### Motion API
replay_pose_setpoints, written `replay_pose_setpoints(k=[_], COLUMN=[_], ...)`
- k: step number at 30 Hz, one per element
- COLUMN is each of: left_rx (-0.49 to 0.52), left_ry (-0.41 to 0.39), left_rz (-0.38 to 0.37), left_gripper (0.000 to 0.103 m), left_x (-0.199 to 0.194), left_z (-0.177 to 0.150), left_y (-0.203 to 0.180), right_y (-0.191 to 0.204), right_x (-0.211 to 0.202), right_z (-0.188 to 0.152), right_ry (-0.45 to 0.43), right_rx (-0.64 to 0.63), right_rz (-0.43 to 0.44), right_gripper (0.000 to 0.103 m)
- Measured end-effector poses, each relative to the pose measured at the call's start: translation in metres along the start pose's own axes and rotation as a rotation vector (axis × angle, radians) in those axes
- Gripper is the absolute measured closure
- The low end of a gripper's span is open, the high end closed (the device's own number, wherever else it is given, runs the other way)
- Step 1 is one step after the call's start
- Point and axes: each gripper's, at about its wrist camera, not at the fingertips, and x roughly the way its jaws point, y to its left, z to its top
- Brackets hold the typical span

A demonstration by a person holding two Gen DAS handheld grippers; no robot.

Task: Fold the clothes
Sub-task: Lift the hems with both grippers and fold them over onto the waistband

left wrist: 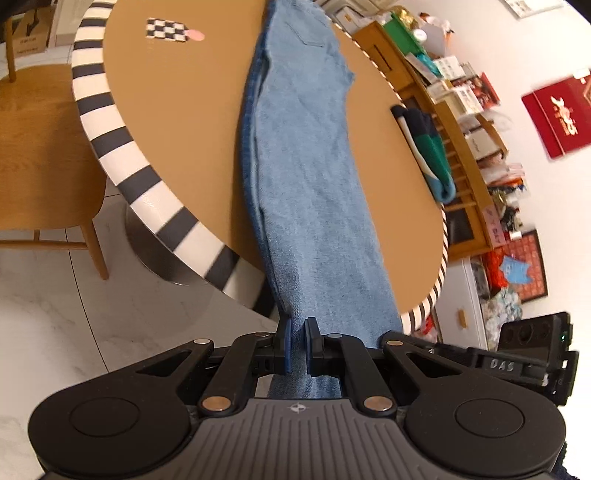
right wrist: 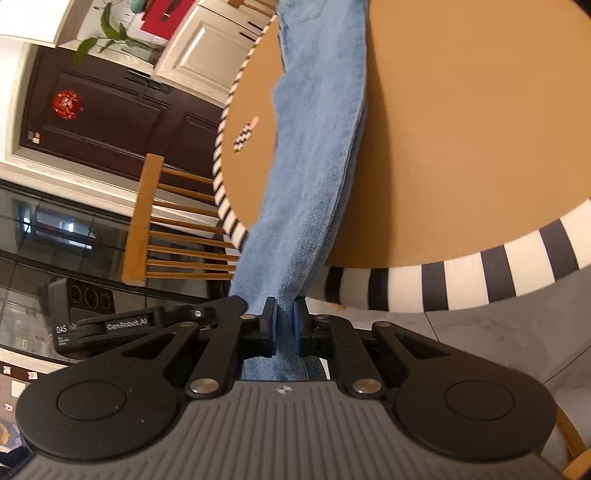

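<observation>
Light blue jeans lie stretched lengthwise across the round brown table, folded leg on leg, with the hem end hanging past the near edge. My left gripper is shut on the jeans at that hem end, just off the table edge. In the right wrist view the same jeans run up the table. My right gripper is shut on the jeans' hem next to the other gripper, whose body shows at the left.
A folded dark blue, green and white garment lies near the table's right edge. A checkered marker sits on the far tabletop. The table has a black-and-white striped rim. Wooden chairs and a cluttered shelf stand around it.
</observation>
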Motion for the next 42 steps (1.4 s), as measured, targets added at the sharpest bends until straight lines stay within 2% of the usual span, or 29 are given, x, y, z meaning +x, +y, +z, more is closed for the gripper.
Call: replay_pose_setpoints(k=[2,11,17,19,26,31,36,42], left_rx=[0.028,0.082,0.118,0.12,0.014,-0.029,-0.057,-0.18], left_ry=[-0.017,-0.142,-0.225,-0.244,-0.242,-0.237,-0.188,-0.105], left_rz=[0.006,0.023,0.034,0.04,0.054,0.097,0.171,0.265], left_gripper=[0.096,0.096,0.096,0.096,0.096,0.096,0.096,0.096], left_x=[-0.005,-0.01,-0.013,-0.01,0.039,0.075,0.126,0.188], left_z=[0.011,0.122,0.196,0.225,0.345,0.425,0.491,0.545], left_y=[-0.011,-0.061,-0.094,-0.104,-0.106,-0.102,-0.088,-0.047], right_y=[0.013,0.071,0.075,0.066,0.029,0.012,-0.017,-0.069], right_x=[-0.003,-0.016,0.006,0.017,0.064,0.1,0.137,0.197], right_z=[0.017,0.095,0.202,0.24,0.369,0.451,0.507,0.543], right_ry=[-0.012,-0.069,-0.095,-0.088,-0.064,-0.055,-0.04,-0.009], right_rx=[-0.032,-0.178,-0.14,-0.116,-0.01,0.025,0.114,0.364], right_rz=[0.007,0.041,0.073,0.084,0.142,0.121,0.075,0.0], right_gripper=[0.095,0.095,0.095,0.095,0.095,0.095,0.094,0.09])
